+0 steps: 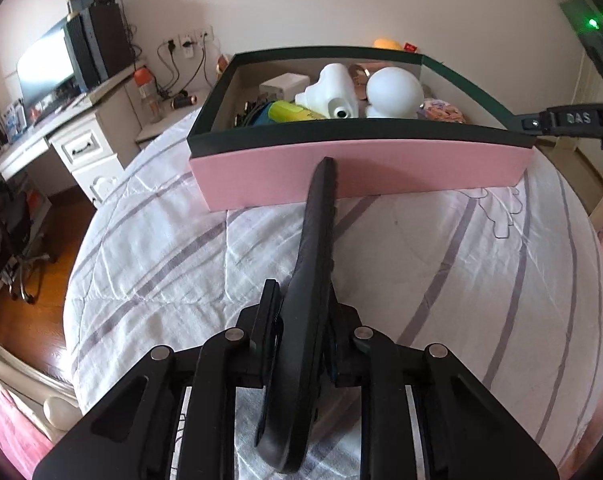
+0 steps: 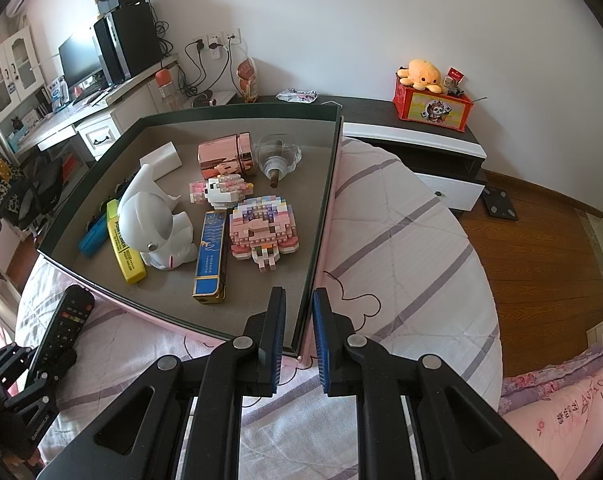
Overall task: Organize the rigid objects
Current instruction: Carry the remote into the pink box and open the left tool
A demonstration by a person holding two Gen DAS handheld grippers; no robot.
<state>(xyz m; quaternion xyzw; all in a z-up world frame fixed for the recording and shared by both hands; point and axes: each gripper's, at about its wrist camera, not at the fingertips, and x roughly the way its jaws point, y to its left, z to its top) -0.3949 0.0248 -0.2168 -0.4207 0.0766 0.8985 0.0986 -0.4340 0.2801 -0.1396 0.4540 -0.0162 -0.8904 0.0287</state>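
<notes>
My left gripper (image 1: 301, 320) is shut on a black remote control (image 1: 315, 248) and holds it over the bed, its tip near the pink front wall of the box (image 1: 361, 174). The remote also shows in the right wrist view (image 2: 61, 328). The box (image 2: 321, 216) holds a white elephant figure (image 2: 157, 220), a yellow highlighter (image 2: 123, 246), a blue and gold box (image 2: 211, 254), a pink block model (image 2: 261, 228), a rose-gold can (image 2: 225, 156) and a glass bottle (image 2: 279, 156). My right gripper (image 2: 299, 312) straddles the box's near right corner wall; whether it pinches the wall is unclear.
The box sits on a bed with a white, purple-striped quilt (image 2: 401, 248). A desk with a monitor (image 2: 79, 60) stands at the far left. A dark low cabinet (image 2: 413, 140) with a red box and an orange plush is at the far right, with wooden floor (image 2: 541, 248) beside it.
</notes>
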